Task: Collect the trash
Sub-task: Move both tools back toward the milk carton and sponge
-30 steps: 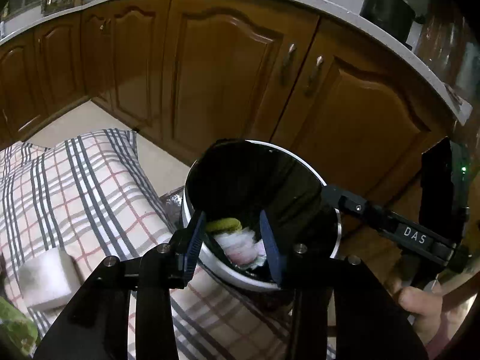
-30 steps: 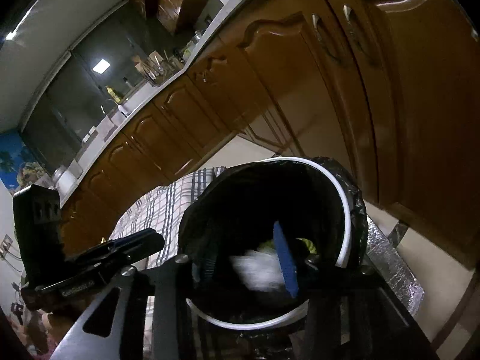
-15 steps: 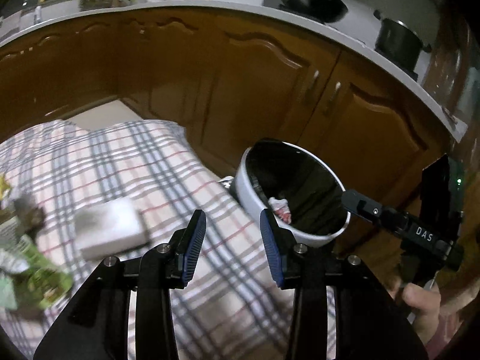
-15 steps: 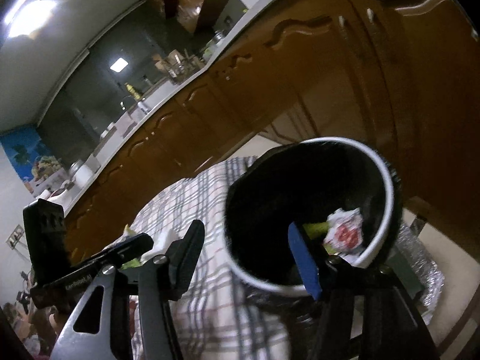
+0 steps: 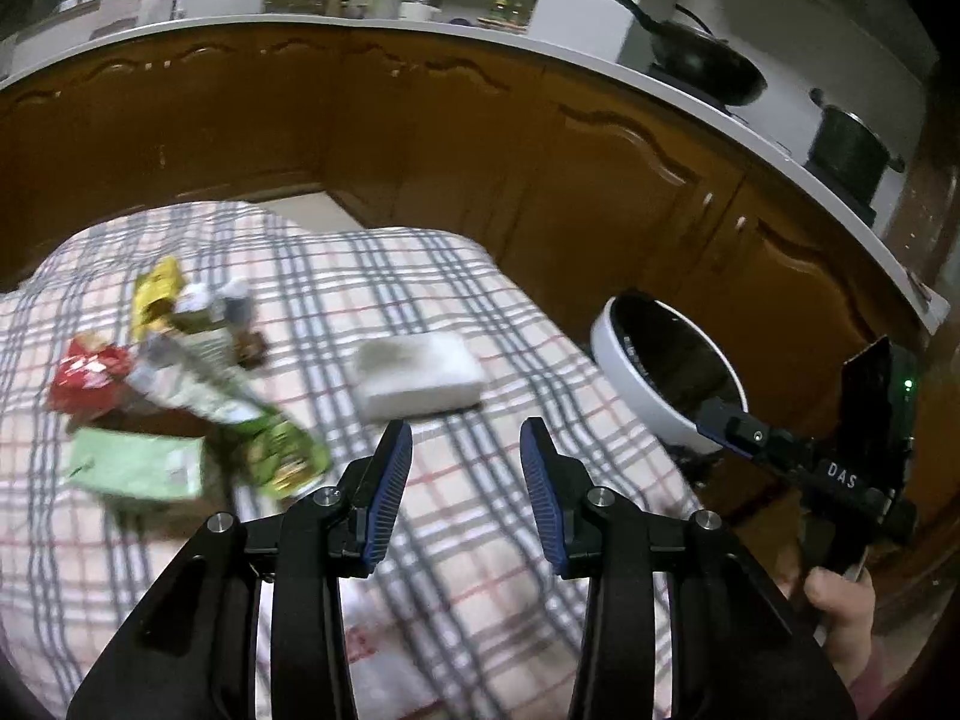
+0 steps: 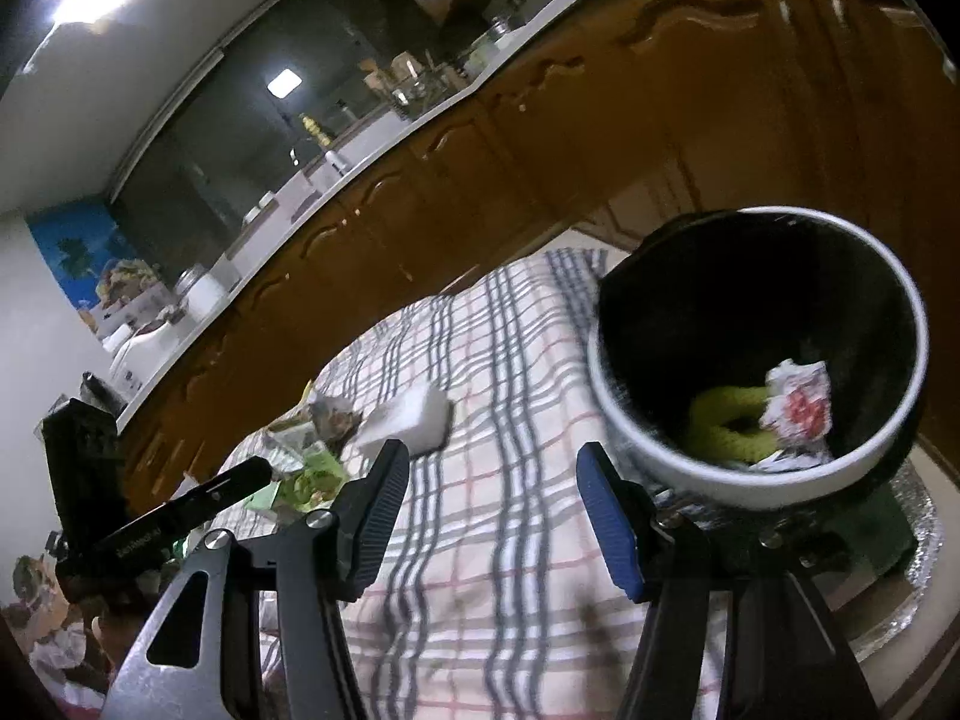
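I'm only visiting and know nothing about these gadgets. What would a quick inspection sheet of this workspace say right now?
Surface: plaid cloth, partly bare.
Job's things: wrapper pile lying on the cloth; bin beside it, holding a crumpled wrapper and a green scrap.
Clutter: white block on the cloth.
Grippers: left gripper open, empty; right gripper open, empty, jaws just widened.
Cables: nothing seen.
Surroundings: wooden cabinets, wok and pot on the counter.

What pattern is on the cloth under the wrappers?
The cloth is a plaid check: grey and red lines on a pale ground. It shows best in the left wrist view.
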A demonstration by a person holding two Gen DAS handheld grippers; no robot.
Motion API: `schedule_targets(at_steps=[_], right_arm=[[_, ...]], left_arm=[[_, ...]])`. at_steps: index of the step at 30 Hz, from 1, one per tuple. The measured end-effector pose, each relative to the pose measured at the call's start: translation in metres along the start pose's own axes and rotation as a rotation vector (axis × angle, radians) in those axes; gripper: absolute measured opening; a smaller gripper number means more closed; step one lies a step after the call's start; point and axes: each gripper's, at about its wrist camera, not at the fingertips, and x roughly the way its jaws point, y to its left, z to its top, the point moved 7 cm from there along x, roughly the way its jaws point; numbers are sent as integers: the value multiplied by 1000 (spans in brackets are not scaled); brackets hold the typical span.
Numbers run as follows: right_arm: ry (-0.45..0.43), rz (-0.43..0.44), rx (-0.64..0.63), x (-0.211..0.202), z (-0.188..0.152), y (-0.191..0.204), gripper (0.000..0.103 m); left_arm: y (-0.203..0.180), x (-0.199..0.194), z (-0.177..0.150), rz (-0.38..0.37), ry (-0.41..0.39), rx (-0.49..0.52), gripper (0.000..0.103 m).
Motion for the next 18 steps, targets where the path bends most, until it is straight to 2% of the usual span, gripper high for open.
schedule_targets(at_steps=[9, 10, 12, 14, 16, 18], right_arm=[[62, 32, -130, 24, -7, 43, 61], [73, 32, -153, 28, -8, 48, 61], [96, 33, -202, 37, -8, 56, 61], [124, 35, -255, 47, -9, 64, 66], [149, 34, -314, 58, -8, 70, 73], [175, 27, -400, 73, -6, 78, 78]], left_arm=[[40, -28, -27, 67, 12, -77, 38], [43, -30, -30, 74, 20, -86, 48], [49, -34, -38, 91, 28, -110, 60], [51, -37, -43, 99, 33, -120, 61], [52, -37, -49, 107, 52, -131, 70], [52, -36, -56, 116, 72, -139, 76]])
